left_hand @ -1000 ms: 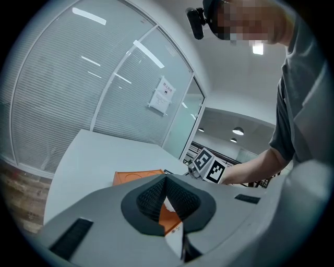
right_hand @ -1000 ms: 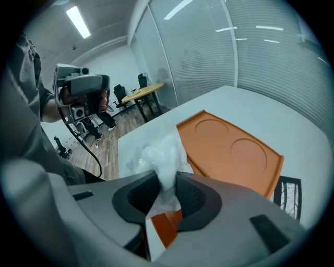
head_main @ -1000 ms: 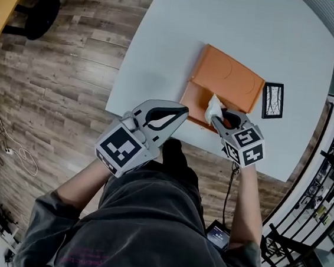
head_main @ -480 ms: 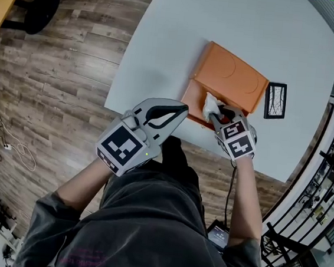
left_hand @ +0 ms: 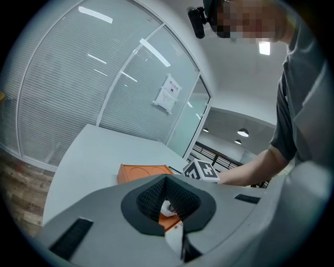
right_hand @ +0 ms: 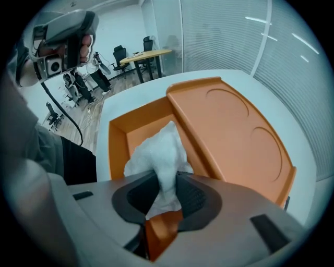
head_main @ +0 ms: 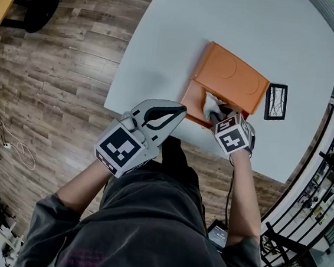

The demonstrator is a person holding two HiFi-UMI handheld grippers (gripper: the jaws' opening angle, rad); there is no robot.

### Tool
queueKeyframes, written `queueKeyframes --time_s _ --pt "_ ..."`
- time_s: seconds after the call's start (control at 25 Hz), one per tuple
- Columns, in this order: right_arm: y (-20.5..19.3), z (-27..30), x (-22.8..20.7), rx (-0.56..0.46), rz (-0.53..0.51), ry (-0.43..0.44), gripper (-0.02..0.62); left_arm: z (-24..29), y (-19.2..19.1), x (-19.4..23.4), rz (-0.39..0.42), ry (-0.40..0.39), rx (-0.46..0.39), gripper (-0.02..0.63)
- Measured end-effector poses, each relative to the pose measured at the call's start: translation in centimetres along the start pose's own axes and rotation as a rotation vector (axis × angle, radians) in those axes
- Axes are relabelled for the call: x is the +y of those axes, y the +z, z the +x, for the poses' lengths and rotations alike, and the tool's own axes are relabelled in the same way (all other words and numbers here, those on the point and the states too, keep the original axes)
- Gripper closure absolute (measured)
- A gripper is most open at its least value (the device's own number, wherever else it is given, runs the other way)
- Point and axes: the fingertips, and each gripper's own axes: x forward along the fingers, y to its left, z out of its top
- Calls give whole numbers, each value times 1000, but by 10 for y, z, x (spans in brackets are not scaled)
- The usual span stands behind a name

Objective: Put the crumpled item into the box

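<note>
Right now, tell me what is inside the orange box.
The orange box holds only the crumpled white paper, gripped by the right gripper. The paper hides the floor beneath it; the lid hides whatever lies under it.

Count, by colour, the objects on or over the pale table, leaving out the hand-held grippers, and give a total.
Orange: 1 (box with its lid)
White: 1 (crumpled item)
Black: 1 (small framed card)
Total: 3

Right gripper (head_main: 215, 114) downward, left gripper (head_main: 182, 108) level, both closed
</note>
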Motion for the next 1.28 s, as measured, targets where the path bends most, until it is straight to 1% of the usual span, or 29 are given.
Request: queueKeyframes --time_s 0.12,0.28,0.48,0.72,0.8,0.88,1.04,1.28 --pt "-2 4 0 19 -13 -6 489 1 -1 0 -2 1 -1 598" --pt "-5 10 0 45 1 -3 483 1 1 2 -3 -1 0 598" --pt "-4 12 0 52 18 -15 481 -3 3 2 1 -6 3 598" --pt "-4 13 1 59 32 -25 457 -6 3 -1 1 -12 -3 598" --pt "-2 12 2 54 40 -28 457 -8 5 -1 7 -16 0 598" --pt "-3 10 4 46 49 -29 426 -9 5 -4 11 -18 -1 598" --pt "-2 2 3 17 69 -38 426 -9 3 -10 9 -26 4 598" --pt "2 -15 7 -50 96 -61 426 -10 4 -21 36 -41 4 598"
